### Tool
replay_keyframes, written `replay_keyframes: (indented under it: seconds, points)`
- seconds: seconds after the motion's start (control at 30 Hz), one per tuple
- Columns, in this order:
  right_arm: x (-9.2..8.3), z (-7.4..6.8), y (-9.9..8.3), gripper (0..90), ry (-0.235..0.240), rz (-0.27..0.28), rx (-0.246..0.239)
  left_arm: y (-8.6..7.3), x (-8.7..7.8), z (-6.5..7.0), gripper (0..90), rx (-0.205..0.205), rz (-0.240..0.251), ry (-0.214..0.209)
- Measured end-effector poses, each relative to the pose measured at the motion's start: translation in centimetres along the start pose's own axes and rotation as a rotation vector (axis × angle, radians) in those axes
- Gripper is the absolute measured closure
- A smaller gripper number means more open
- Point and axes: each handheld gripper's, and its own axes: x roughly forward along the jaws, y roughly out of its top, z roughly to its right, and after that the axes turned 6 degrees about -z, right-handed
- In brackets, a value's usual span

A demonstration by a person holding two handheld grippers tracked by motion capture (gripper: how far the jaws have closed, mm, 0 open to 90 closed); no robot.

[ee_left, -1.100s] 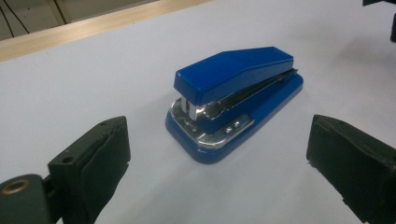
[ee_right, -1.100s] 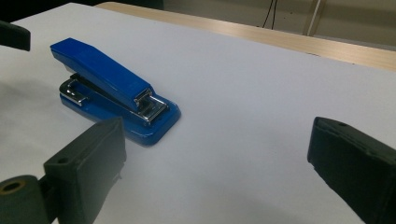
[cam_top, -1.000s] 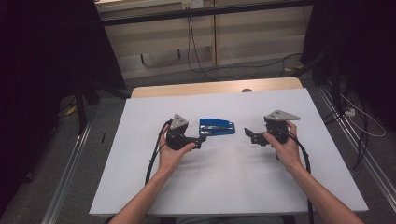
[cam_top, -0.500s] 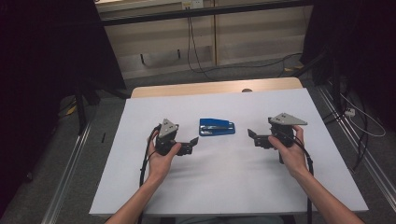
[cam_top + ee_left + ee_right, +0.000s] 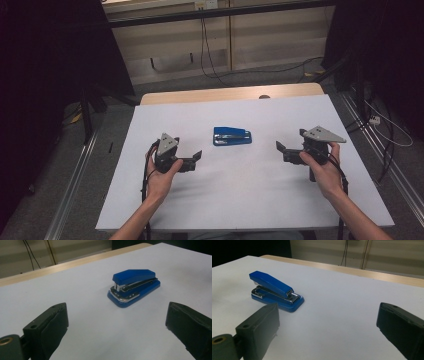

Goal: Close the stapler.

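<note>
A blue stapler lies flat on the white table, near its middle. In the left gripper view the stapler sits ahead of the wide-apart jaws, a little right of centre. In the right gripper view the stapler lies ahead to the left. My left gripper is held low, left of and nearer than the stapler, open and empty. My right gripper hovers to the stapler's right, also open with nothing in it. Both are clear of the stapler.
The table's far edge shows a bare wooden strip. Cables hang down a panel beyond it, and more wires lie on the floor at the right. Metal rails run along the left side.
Both grippers have drawn back from the stapler, the left one down and to the left, the right one out to the right. The stapler has stayed in place.
</note>
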Motion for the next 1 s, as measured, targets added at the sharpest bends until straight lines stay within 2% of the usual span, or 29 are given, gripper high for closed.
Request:
replay_keyframes:
  seconds: [0.1, 0.23, 0.37, 0.5, 0.6, 0.67, 0.77, 0.8, 1.0]
  points:
    - [-0.7, 0.0, -0.4, 3.5, -0.009, -0.004, -0.003, -0.4, -0.7, 0.0, 4.6, 0.005, 0.006, 0.013]
    - [-1.5, 0.3, -1.0, 3.6, -0.020, 0.003, 0.007, -0.9, -1.5, -0.1, 4.6, -0.026, 0.021, 0.006]
    - [-2.3, 0.5, -1.6, 4.7, -0.029, 0.010, 0.015, -1.2, -2.1, 0.0, 4.6, -0.038, 0.016, 0.008]
    - [-3.0, 0.5, -2.0, 4.7, -0.040, 0.022, 0.018, -1.7, -2.7, 0.4, 4.6, -0.023, 0.017, 0.013]
    - [-3.5, 0.6, -2.3, 4.7, -0.040, 0.021, 0.028, -2.1, -3.5, 0.4, 4.6, -0.025, 0.022, 0.027]
    - [-3.6, 0.5, -2.6, 4.3, -0.052, 0.005, 0.041, -2.4, -4.0, 0.4, 4.6, -0.014, 0.015, 0.060]
    - [-3.9, 0.5, -2.9, 4.3, -0.055, 0.004, 0.039, -2.9, -4.7, 0.5, 4.6, -0.038, 0.021, 0.048]
    - [-4.1, 0.4, -3.0, 4.3, -0.058, 0.002, 0.034, -3.1, -5.1, 0.5, 4.6, -0.030, 0.014, 0.053]
    - [-4.9, 0.3, -3.4, 4.6, -0.066, 0.011, 0.033, -4.2, -6.1, 0.1, 4.6, -0.056, 0.011, 0.061]
